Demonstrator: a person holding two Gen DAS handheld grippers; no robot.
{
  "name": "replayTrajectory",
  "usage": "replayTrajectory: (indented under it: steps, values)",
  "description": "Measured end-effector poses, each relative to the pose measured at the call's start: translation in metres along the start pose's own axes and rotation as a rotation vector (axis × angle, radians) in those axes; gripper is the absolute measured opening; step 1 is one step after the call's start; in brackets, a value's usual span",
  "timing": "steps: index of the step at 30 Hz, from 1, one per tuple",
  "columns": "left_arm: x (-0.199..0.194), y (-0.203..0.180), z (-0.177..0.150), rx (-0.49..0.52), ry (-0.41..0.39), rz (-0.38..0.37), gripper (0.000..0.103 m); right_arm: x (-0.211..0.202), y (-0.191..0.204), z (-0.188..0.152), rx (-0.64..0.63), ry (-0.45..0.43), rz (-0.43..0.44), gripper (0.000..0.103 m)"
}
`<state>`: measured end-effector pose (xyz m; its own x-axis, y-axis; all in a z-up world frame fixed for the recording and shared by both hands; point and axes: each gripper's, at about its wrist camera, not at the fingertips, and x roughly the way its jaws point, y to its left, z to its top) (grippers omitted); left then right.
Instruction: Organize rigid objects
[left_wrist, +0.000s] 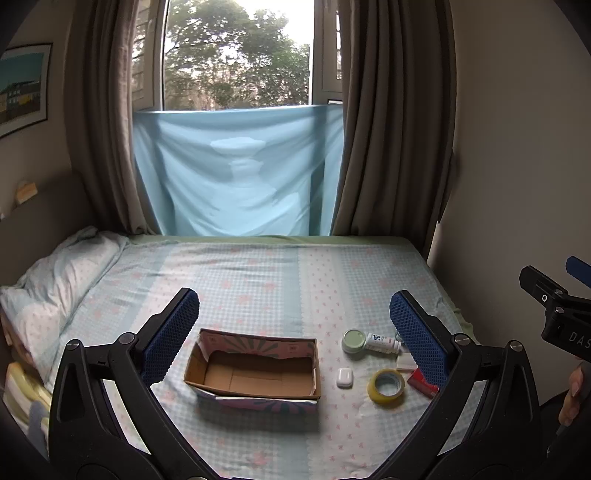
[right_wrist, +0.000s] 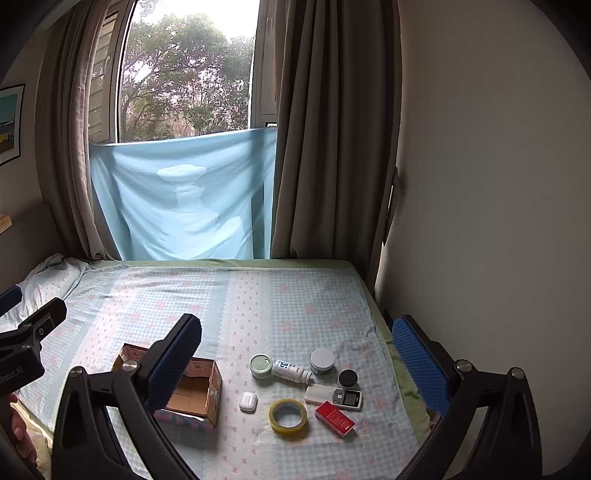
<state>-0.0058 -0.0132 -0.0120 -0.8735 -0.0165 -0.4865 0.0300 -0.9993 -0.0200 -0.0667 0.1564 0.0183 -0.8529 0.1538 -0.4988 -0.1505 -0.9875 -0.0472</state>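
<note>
- The left hand-held gripper (left_wrist: 294, 325) hangs above the bed (left_wrist: 258, 273), its jaws spread wide and holding nothing; the open cardboard box (left_wrist: 255, 369) lies just below and between them.
- The right hand-held gripper (right_wrist: 295, 350) is also wide open and empty, with the tape roll (right_wrist: 288, 415), white earbud case (right_wrist: 248, 401) and red box (right_wrist: 335, 418) lying between its fingers, right of the box.
- Only the right view shows the white-lidded jar (right_wrist: 322, 360), black round cap (right_wrist: 347, 378) and small digital device (right_wrist: 346, 398).
</note>
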Motion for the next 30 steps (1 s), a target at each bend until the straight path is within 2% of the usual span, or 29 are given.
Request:
replayTrajectory:
  steps: [30]
  values:
    - [-0.008, -0.001, -0.002, 0.0, -0.013, 0.011, 0.103, -0.007, 0.013, -0.003, -0.003, -0.006, 0.003, 0.103]
